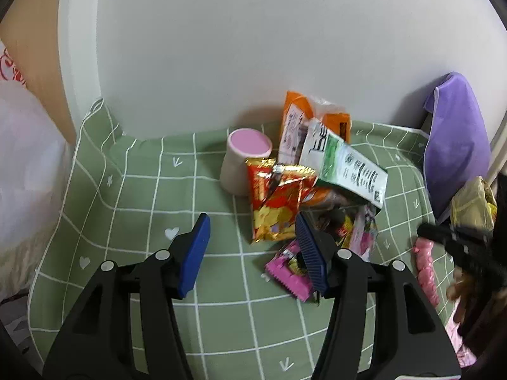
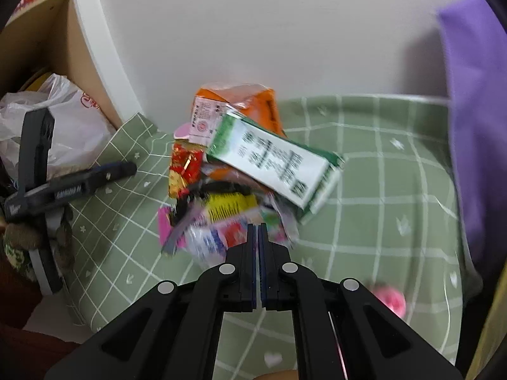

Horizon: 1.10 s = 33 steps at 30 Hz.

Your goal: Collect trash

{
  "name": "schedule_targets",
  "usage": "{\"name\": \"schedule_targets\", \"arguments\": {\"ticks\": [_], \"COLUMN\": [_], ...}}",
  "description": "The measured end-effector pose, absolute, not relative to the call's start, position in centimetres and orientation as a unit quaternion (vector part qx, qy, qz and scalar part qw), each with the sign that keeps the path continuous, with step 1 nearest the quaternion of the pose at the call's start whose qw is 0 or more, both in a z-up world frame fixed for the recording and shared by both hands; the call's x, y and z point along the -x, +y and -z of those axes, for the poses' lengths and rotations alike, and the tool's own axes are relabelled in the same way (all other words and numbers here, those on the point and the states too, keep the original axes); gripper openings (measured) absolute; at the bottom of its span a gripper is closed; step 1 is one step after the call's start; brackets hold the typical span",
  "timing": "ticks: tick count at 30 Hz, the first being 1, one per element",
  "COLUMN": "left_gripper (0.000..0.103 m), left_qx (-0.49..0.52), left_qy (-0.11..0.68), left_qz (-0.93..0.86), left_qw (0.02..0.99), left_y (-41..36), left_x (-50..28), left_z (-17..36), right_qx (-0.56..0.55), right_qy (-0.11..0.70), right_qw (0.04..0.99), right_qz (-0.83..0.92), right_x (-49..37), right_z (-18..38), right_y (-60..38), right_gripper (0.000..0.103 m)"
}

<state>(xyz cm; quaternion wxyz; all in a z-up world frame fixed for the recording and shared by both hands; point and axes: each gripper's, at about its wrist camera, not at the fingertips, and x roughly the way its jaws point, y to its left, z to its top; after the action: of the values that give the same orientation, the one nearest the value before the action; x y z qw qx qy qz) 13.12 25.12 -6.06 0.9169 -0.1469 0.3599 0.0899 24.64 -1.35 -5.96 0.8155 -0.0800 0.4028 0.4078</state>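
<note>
We are at the start of a pick: the trash sits in one heap on the green checked cloth (image 1: 126,196) against the white wall (image 1: 253,47), and nothing from it is in either claw. In the left wrist view the heap lies at about one o'clock from the left gripper (image 1: 253,247), whose blue fingers (image 1: 195,253) stand wide apart over bare cloth, holding nothing. Its right finger overlaps the near edge of the heap, just above a pink wrapper (image 1: 286,272); whether it touches we cannot tell. Closest to that claw is the red and gold snack bag (image 1: 275,205), with a white cup (image 1: 240,161) with a pink top behind it at eleven o'clock, a green and white carton (image 1: 345,164) at one o'clock and an orange packet (image 1: 298,120) leaning on the wall.

In the right wrist view the right gripper (image 2: 257,231) has its fingers pressed together with only a thin slit between them and nothing visible in it, its tips at the near edge of the heap. A purple bag (image 2: 472,126) hangs at two o'clock, perhaps where the trash goes, and a white plastic bag (image 2: 63,126) lies at ten o'clock.

The next move, we judge, calls for the left claw to shift toward one o'clock, straddle the snack bag's edge and close. The foil is thin and slippery, so the grip should be deep.
</note>
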Motion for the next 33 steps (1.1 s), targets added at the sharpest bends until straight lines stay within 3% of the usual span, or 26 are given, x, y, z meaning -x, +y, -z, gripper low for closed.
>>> {"name": "schedule_targets", "arguments": {"ticks": [10,14,19,28,33], "left_gripper": [0.053,0.053,0.054,0.054,0.054], "left_qx": [0.13,0.131,0.138,0.144,0.141], "left_qy": [0.379,0.386,0.392,0.389,0.376], "left_qz": [-0.065,-0.064,-0.07,-0.07,-0.066], "left_qw": [0.914,0.911,0.907,0.907,0.913], "left_y": [24.7,25.0,25.7,26.4,26.7], "left_x": [-14.1,-14.3,-14.8,-16.0,-16.1], "left_z": [7.3,7.9,8.5,8.7,8.1], "right_qx": [0.148,0.118,0.134,0.172,0.193], "right_qy": [0.344,0.386,0.412,0.39,0.321], "right_qw": [0.827,0.804,0.771,0.765,0.783], "right_qz": [-0.419,-0.436,-0.466,-0.482,-0.496], "right_x": [-30.5,-33.3,-32.5,-31.2,-29.9], "right_z": [4.8,7.0,9.1,9.6,6.2], "right_y": [3.9,4.7,4.7,5.1,6.0], "right_gripper": [0.005,0.005,0.005,0.005,0.005]}}
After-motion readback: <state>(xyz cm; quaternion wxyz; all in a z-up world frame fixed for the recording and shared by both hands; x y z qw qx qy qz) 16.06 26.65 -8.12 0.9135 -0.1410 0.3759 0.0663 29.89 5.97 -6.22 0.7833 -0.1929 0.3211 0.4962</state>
